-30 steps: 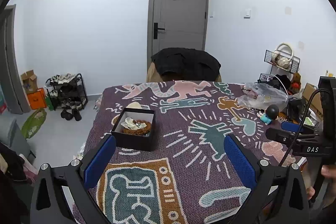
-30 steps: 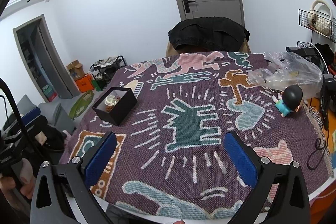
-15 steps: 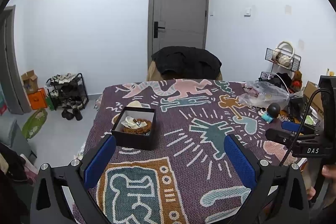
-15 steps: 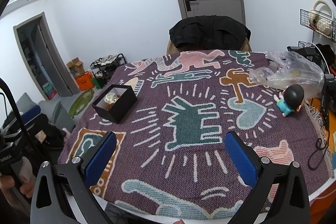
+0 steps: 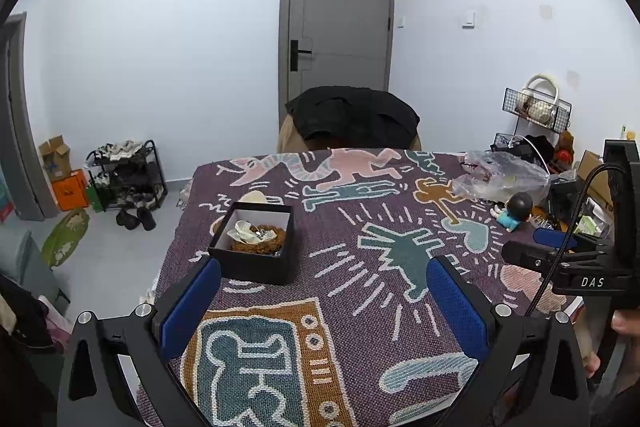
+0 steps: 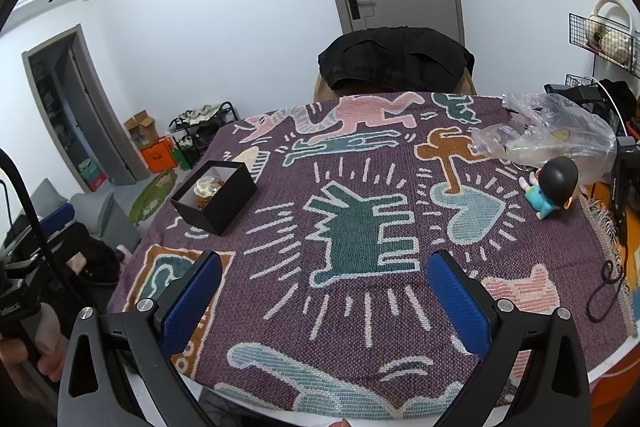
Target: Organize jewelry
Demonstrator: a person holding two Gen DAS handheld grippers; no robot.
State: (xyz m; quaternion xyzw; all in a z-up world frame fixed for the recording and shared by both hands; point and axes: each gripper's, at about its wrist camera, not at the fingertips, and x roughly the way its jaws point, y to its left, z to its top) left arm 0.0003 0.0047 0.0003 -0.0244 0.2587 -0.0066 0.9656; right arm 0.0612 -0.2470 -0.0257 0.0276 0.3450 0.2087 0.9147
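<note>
A black box (image 5: pixel 254 245) sits open on the table (image 5: pixel 360 307), which is draped in a purple woven cloth (image 6: pixel 360 307) patterned with cartoon figures. Taking the box as the landmark: inside it lies the jewelry (image 5: pixel 256 237) — a brown beaded coil with a pale, shell-like piece and something small and shiny on top; finer detail cannot be made out. A cream-coloured object (image 5: pixel 253 196) peeks out just behind the box, touching or nearly touching its far wall.

The left gripper (image 5: pixel 324 303) hovers above the cloth on the near side of the box, its blue-padded fingers (image 5: pixel 188 307) spread wide apart and holding nothing; the left finger tip appears just in front of the box's near left corner. The right gripper (image 6: pixel 326 301) hangs well to the right of the box, over the teal figure woven into the cloth, its fingers (image 6: pixel 460 307) likewise wide apart and empty. In the right wrist view the box (image 6: pixel 214 197) stands well beyond the left finger tip, up and to the left.

Far to the right of the box, near the table's opposite edge, a small doll (image 6: pixel 554 189) with a black head and teal outfit sits beside a crumpled clear plastic bag (image 6: pixel 552 135). Beyond the box, past the table's far edge, a chair draped with a black jacket (image 5: pixel 352 117) stands before a grey door (image 5: pixel 338 15).
</note>
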